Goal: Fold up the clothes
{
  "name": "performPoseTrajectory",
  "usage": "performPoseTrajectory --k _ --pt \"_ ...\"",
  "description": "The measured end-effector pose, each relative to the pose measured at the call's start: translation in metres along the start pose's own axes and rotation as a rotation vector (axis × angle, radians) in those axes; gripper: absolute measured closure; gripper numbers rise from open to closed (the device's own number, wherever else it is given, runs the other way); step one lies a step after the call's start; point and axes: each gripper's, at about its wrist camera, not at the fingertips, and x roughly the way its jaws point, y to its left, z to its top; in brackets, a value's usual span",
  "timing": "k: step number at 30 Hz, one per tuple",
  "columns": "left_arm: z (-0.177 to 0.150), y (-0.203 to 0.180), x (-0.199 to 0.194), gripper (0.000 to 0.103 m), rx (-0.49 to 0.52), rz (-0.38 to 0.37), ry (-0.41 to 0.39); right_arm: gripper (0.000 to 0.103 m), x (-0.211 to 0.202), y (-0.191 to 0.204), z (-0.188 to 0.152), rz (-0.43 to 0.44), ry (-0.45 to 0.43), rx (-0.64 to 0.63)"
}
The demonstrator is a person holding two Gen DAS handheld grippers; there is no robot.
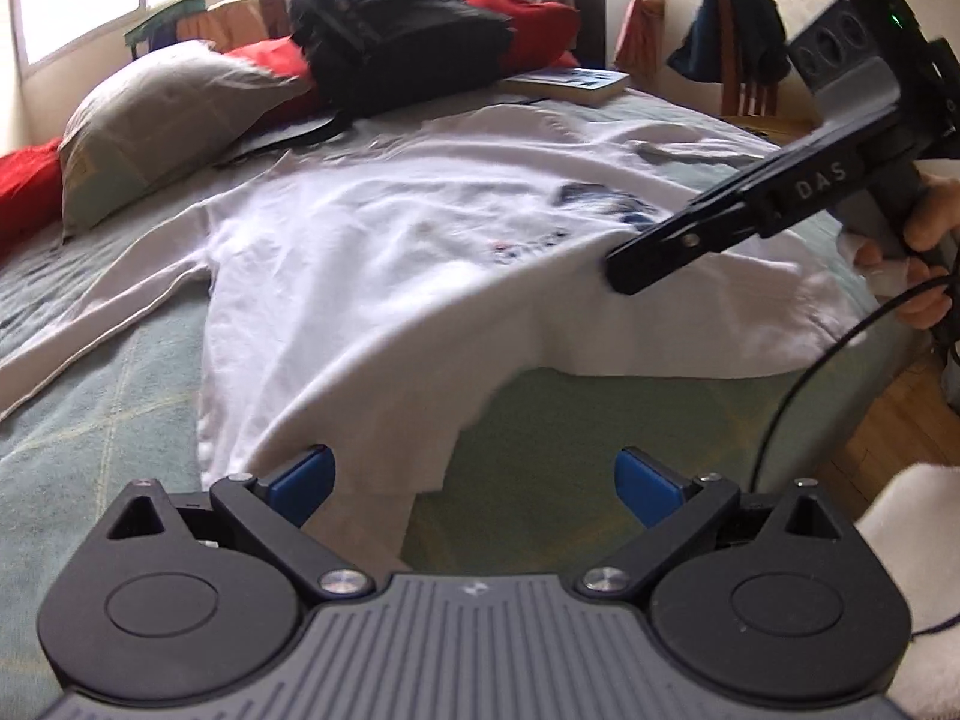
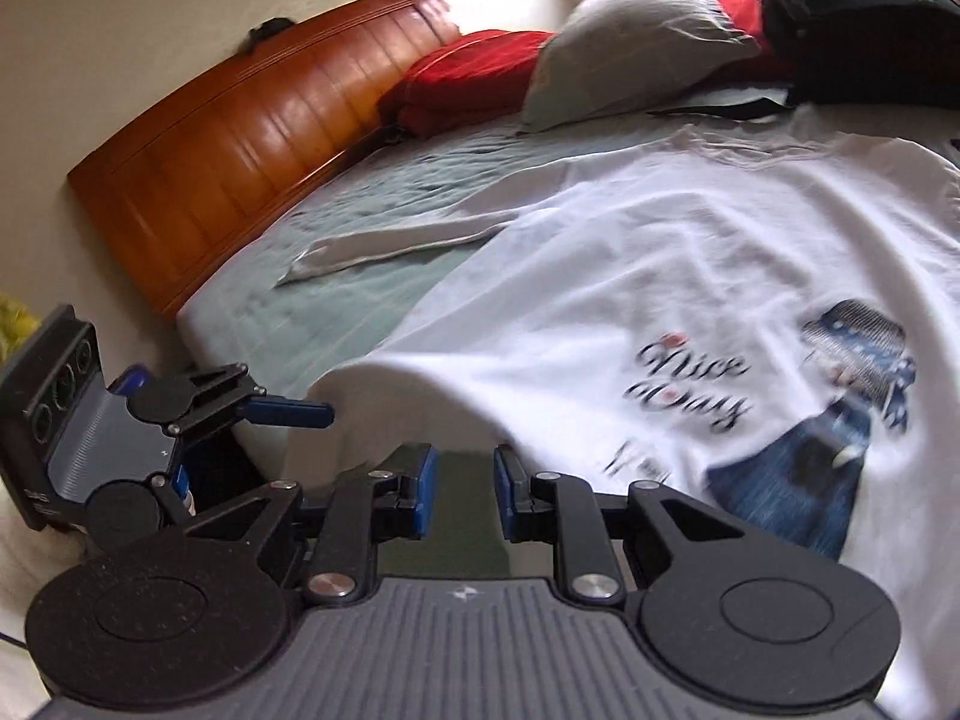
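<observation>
both grippers hover at the white shirt's (image 2: 660, 276) near hem on the bed (image 1: 90, 432) — left gripper (image 1: 474, 483) spread wide, right gripper (image 2: 465, 492) parted narrowly, seemingly holding nothing.

At mid-frame the white shirt (image 2: 630, 252) is soft, creased cloth on a matt quilted bedspread (image 1: 90, 432). Upper left, the wooden headboard (image 2: 240, 138) gleams glossy. The grippers' blue pads (image 1: 303, 477) look smooth plastic.

White shirt (image 2: 690, 252) with blue-and-black print on pale green bedspread (image 1: 90, 420); red cushions (image 2: 468, 78), black bag (image 1: 390, 30).
</observation>
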Motion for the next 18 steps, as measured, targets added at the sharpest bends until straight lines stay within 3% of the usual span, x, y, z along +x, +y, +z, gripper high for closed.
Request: performPoseTrajectory --k 10,14,18 --pt "0.031 0.037 0.038 0.003 0.012 -0.055 -0.012 0.079 0.038 -0.055 0.03 -0.01 0.048 0.095" --pt "0.034 0.035 0.044 0.003 0.038 -0.028 0.0 0.078 0.041 -0.065 0.032 0.017 0.056 0.132" --pt "0.033 0.024 0.038 0.003 0.11 0.018 0.003 0.065 0.032 -0.05 0.033 -0.011 0.05 0.072"
